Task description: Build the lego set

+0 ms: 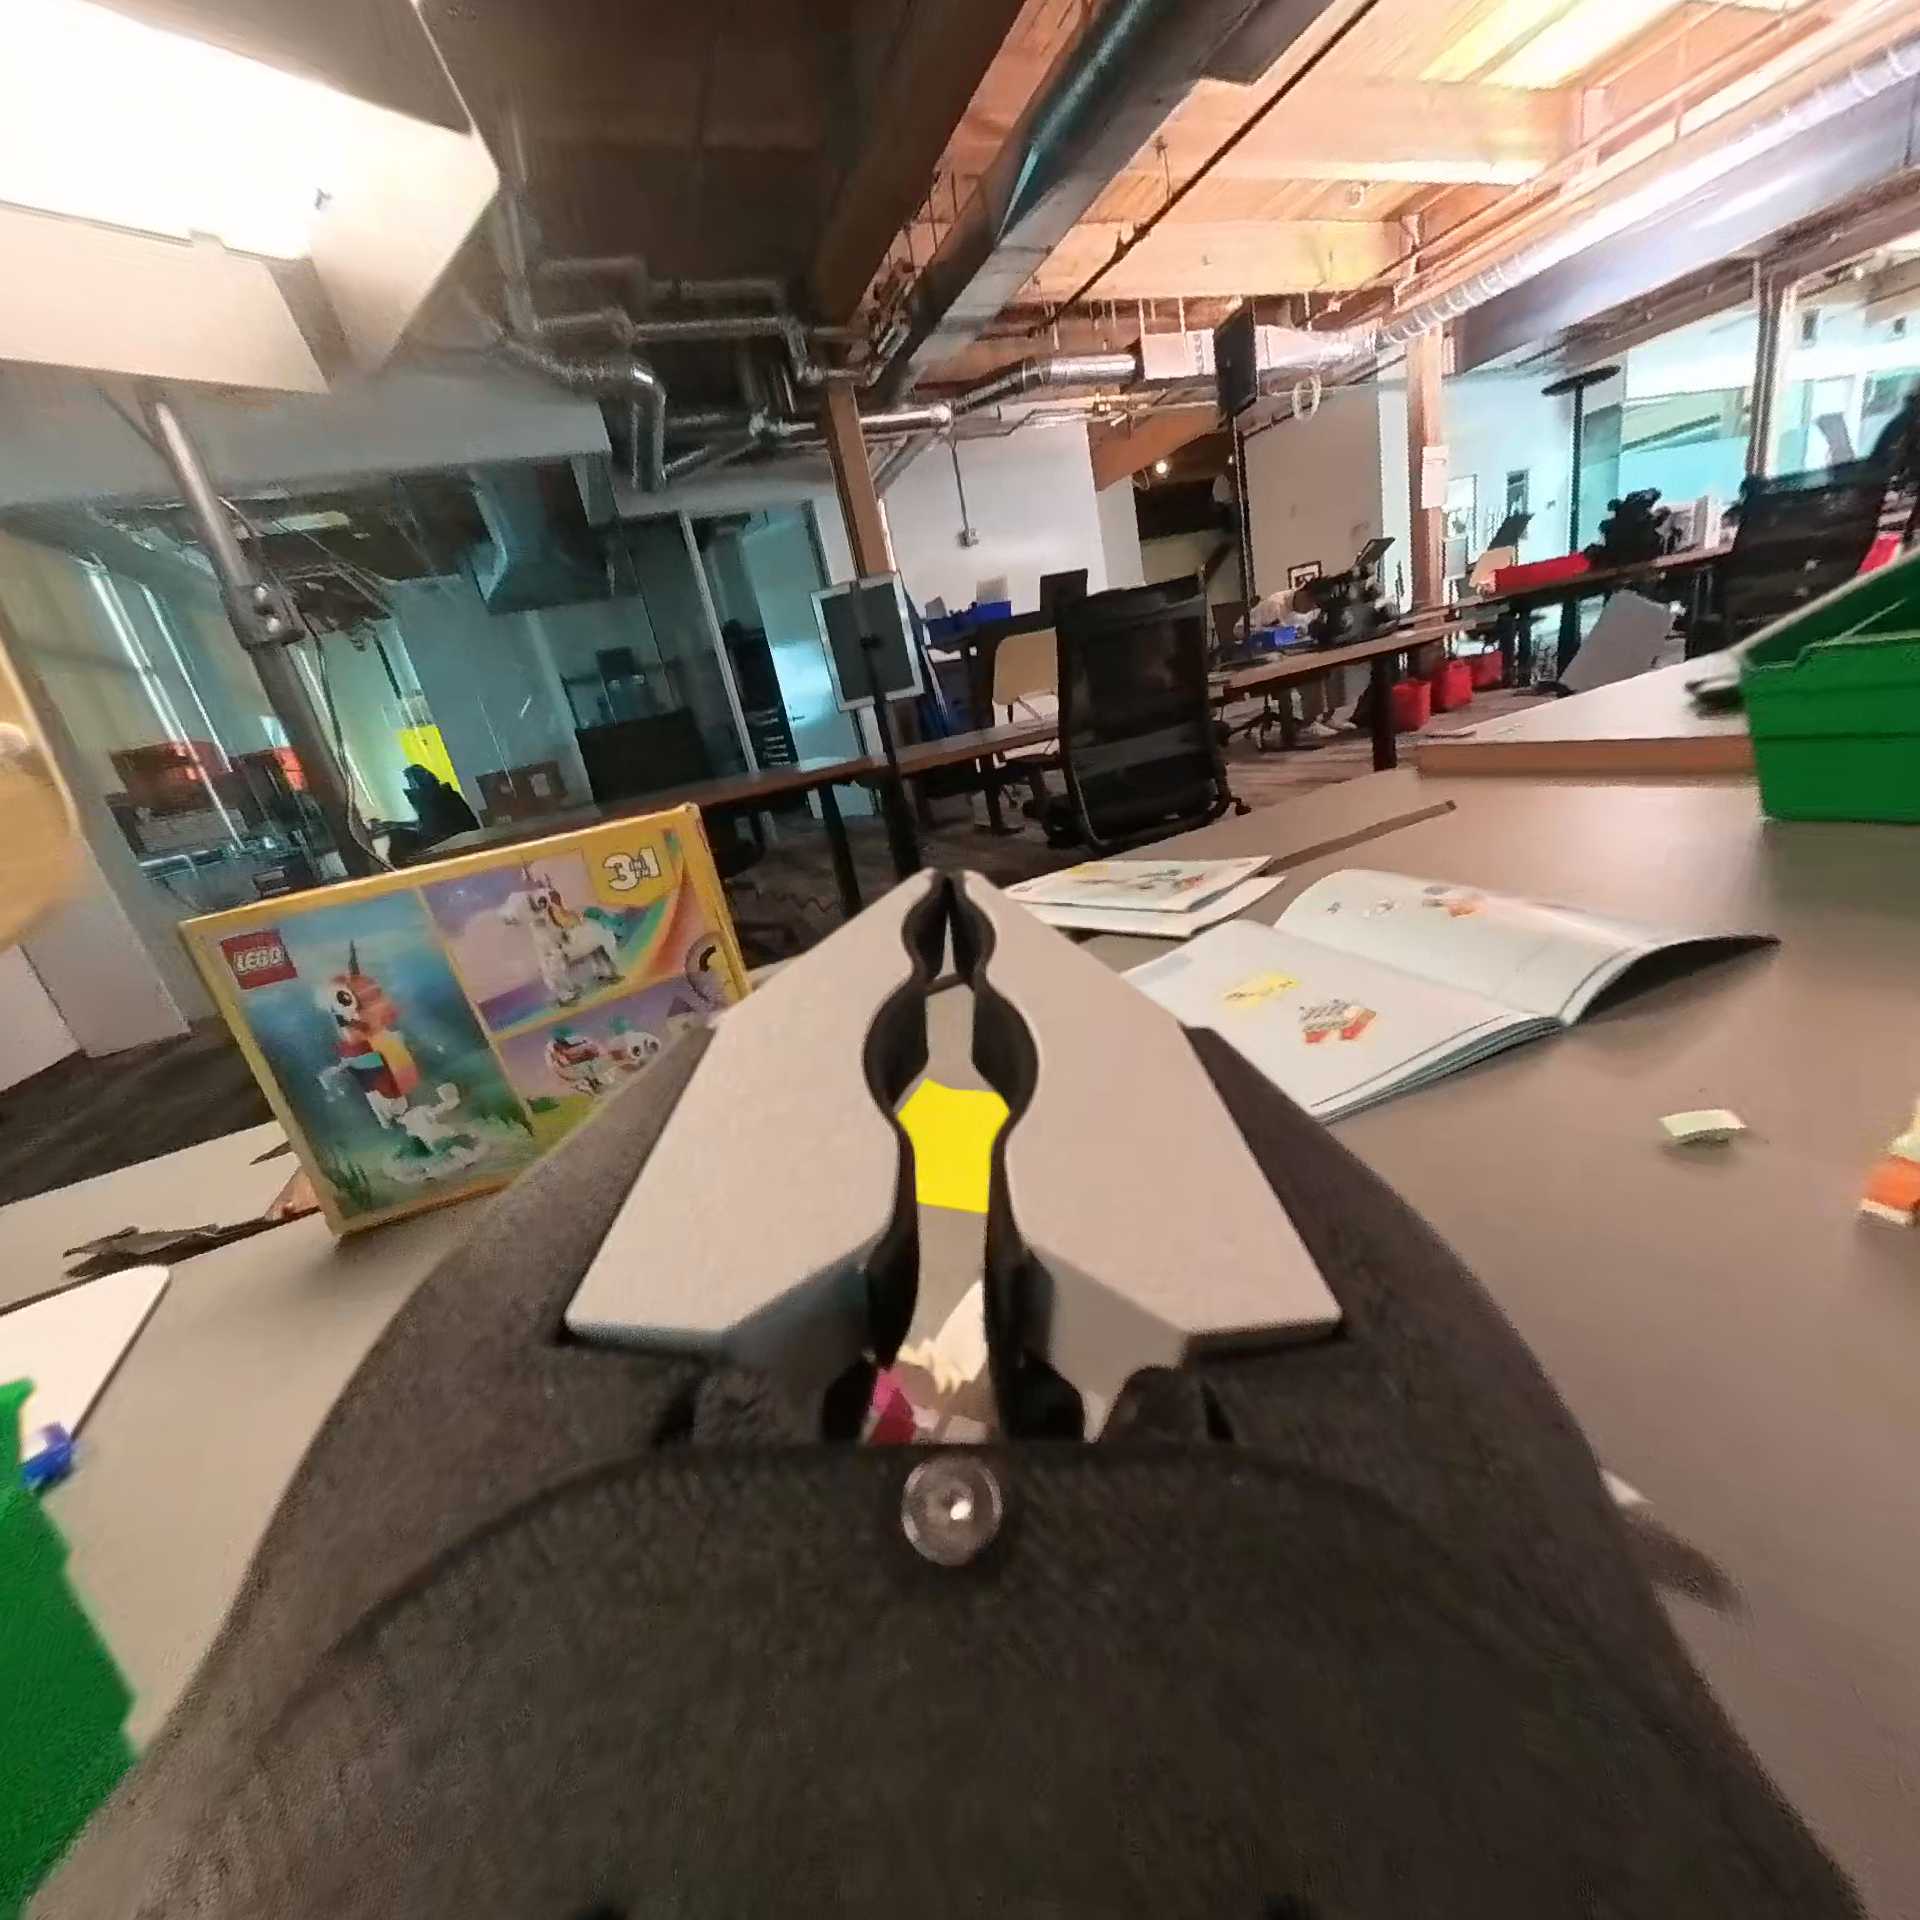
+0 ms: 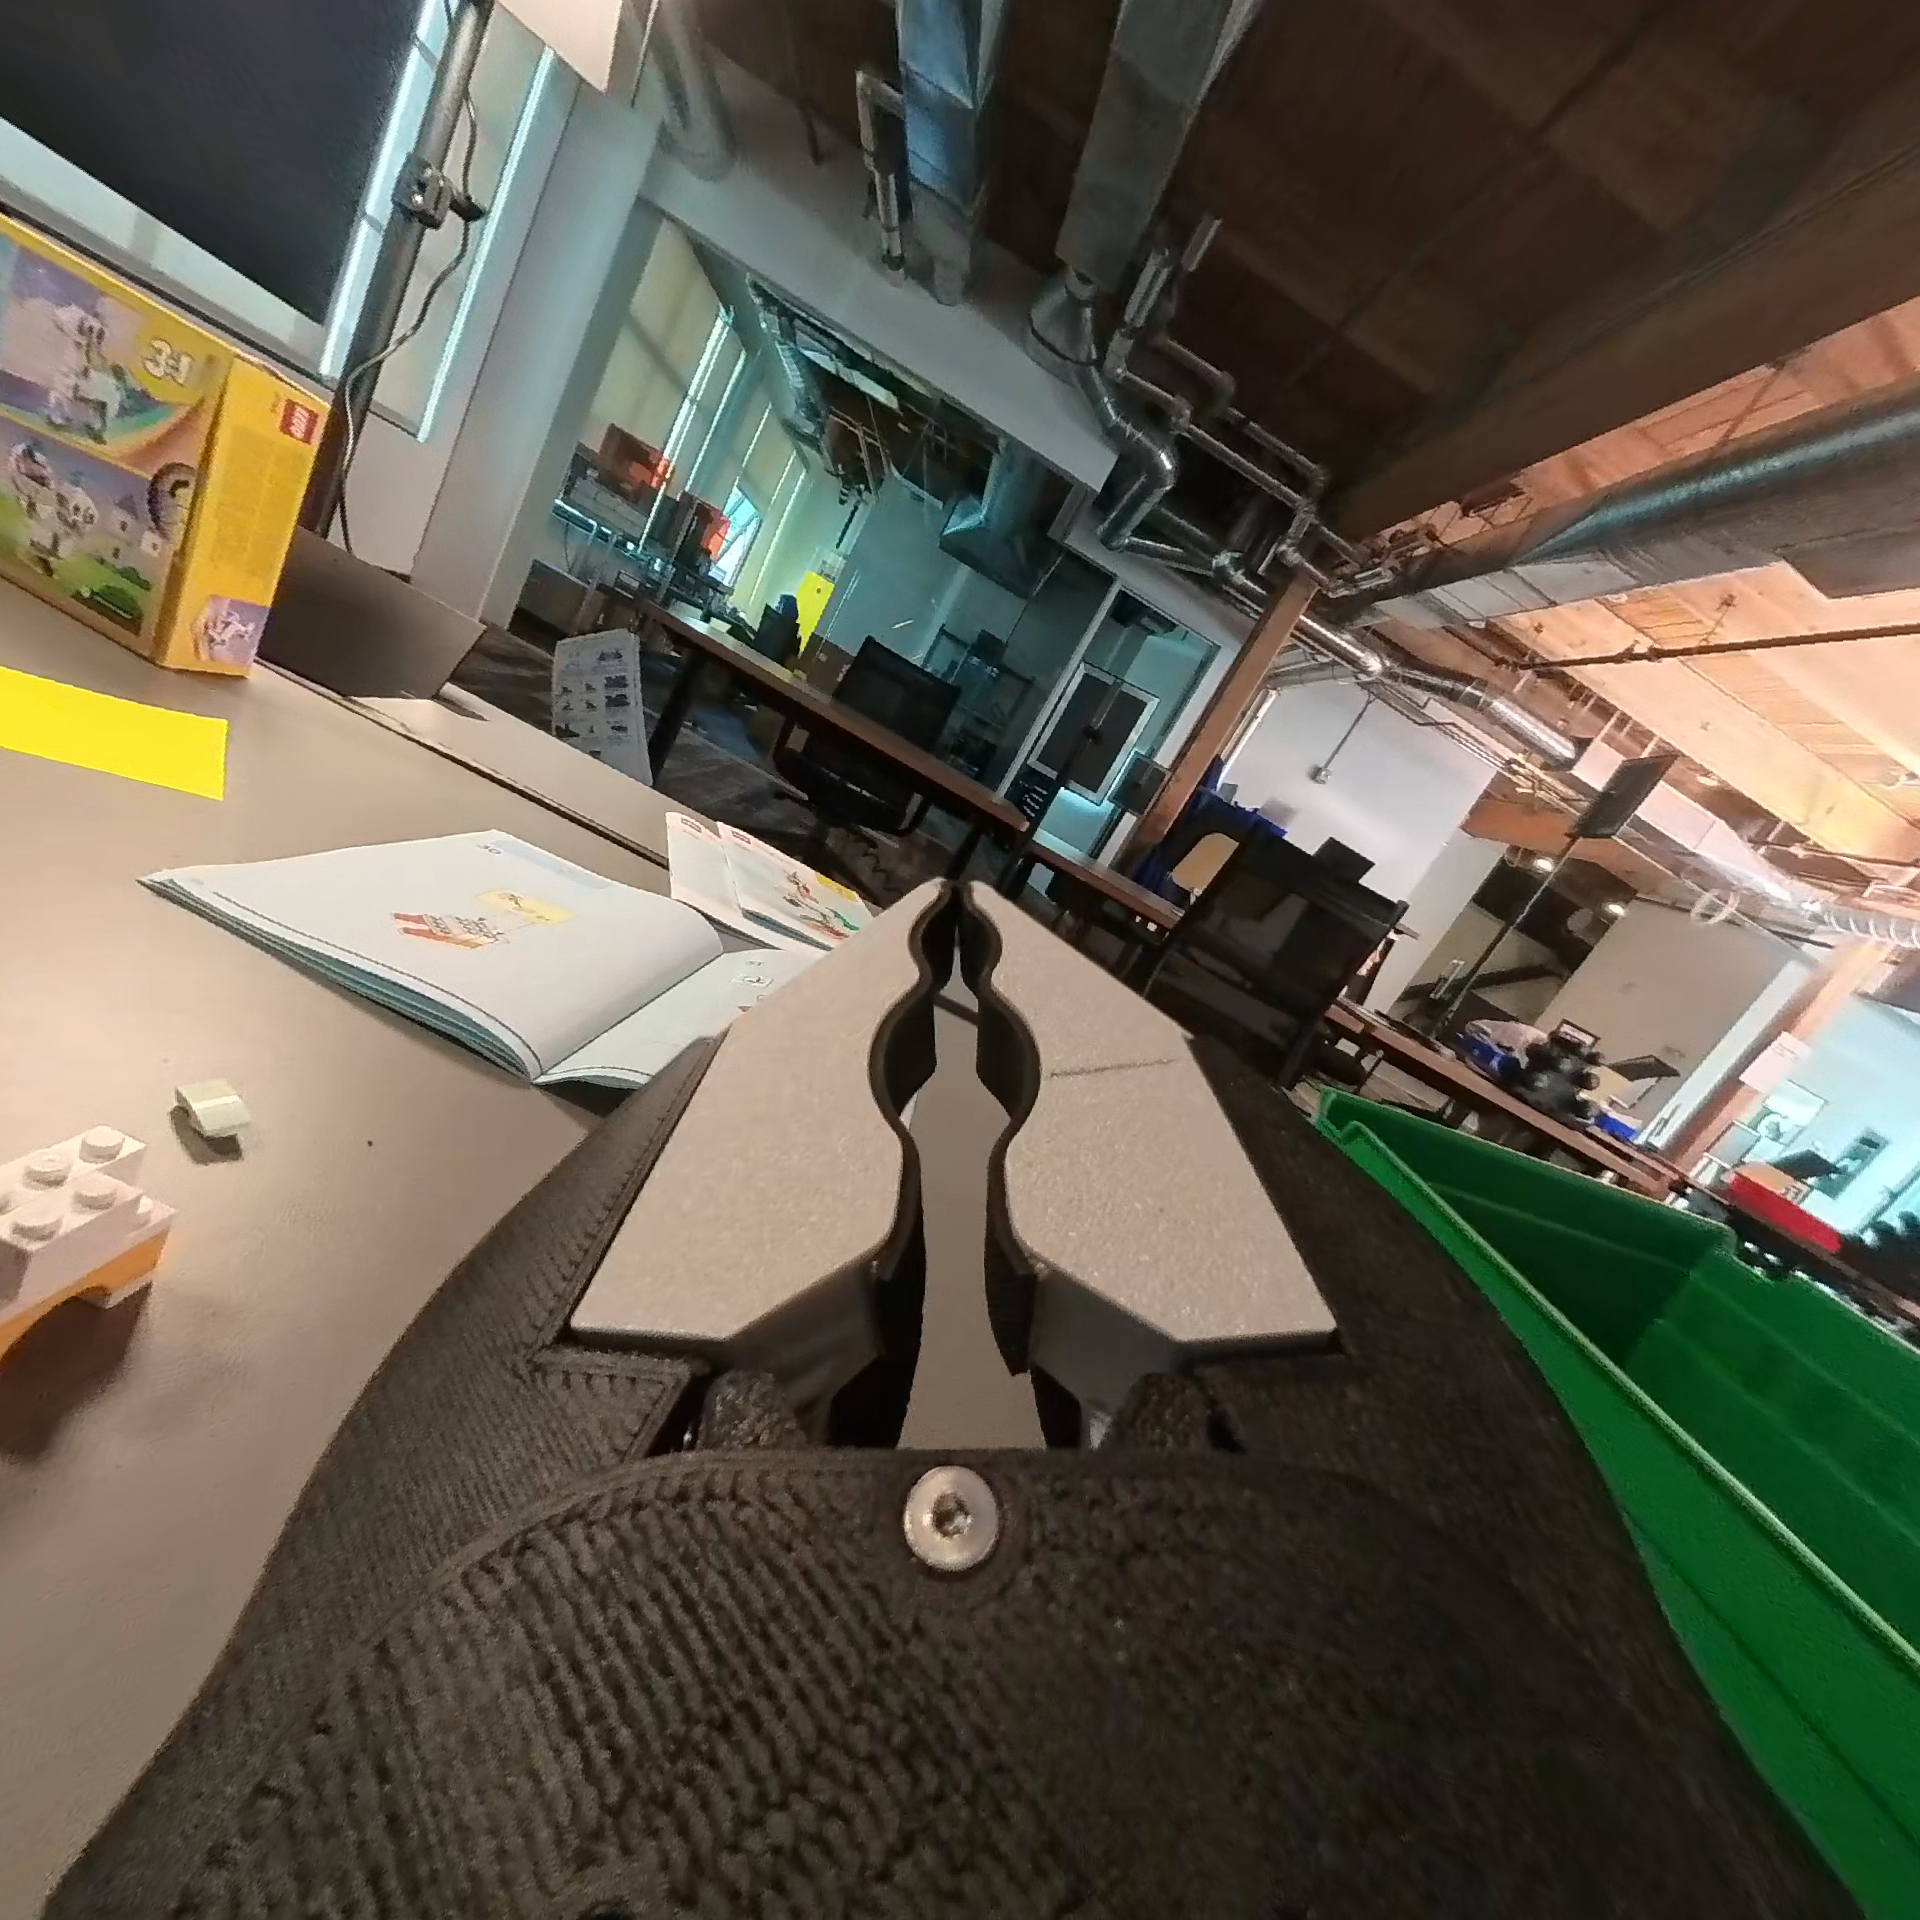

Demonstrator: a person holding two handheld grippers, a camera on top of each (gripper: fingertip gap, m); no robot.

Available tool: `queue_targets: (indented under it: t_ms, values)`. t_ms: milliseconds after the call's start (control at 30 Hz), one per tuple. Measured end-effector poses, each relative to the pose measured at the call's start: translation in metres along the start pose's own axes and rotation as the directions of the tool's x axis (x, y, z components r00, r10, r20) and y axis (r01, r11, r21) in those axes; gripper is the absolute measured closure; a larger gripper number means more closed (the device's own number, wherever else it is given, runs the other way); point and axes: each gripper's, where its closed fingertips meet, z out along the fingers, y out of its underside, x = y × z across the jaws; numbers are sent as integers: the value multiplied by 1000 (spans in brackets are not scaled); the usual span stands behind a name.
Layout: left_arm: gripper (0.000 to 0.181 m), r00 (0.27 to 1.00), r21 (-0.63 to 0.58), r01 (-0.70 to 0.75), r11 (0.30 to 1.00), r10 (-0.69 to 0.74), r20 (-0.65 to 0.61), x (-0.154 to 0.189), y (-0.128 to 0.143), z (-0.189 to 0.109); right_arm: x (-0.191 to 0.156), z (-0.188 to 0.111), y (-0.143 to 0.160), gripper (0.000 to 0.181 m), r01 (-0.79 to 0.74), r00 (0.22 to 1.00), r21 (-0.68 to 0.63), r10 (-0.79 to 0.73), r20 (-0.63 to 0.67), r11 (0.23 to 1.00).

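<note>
Both grippers are closed on nothing, tips meeting: the left gripper (image 1: 950, 902) and the right gripper (image 2: 954, 904) sit low over the grey counter (image 2: 343, 1143), with grainy grey fingers on coarse, ribbed black bodies.

Nearest the right gripper lies the started build (image 2: 73, 1236), white studded bricks on an orange arch. Beside it is a small pale green piece (image 2: 213, 1110), smooth and sloped. That piece is the likely trouble: being small and slick, it may squirt from the tips or skid across the smooth counter if pinched off-centre. A careless sweep could also knock the build.

A glossy green bin (image 2: 1621, 1351) flanks the right. Farther off lie the open booklet (image 2: 457, 945), a yellow sheet (image 2: 114, 732) and the cardboard box (image 1: 468, 997).
</note>
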Motion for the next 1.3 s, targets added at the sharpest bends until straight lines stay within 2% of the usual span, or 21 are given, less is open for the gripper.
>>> queue_targets:
  t_ms: [267, 500, 767, 1000, 1300]
  values:
    - [181, 989, -5, -136, 991, 135, -56, 7, 11, 28, 0, 8, 9, 181, 29, 1000, -32, -29, 6, 999]
    - [181, 992, 54, -61, 997, 66, -106, 13, 1, 30, 0, 15, 17, 181, 82, 997, -63, -82, 4, 995]
    - [181, 991, 55, -21, 998, 29, -132, 18, 1, 33, 5, 19, 22, 181, 74, 997, -80, -75, -11, 994]
    - [181, 969, 73, -88, 993, 102, -223, 54, -1, 37, -2, 20, 19, 181, 93, 996, -68, -92, 16, 993]
    - [181, 948, 91, -55, 994, 80, -307, 71, -4, 34, -6, 18, 13, 181, 49, 998, -29, -48, 47, 998]
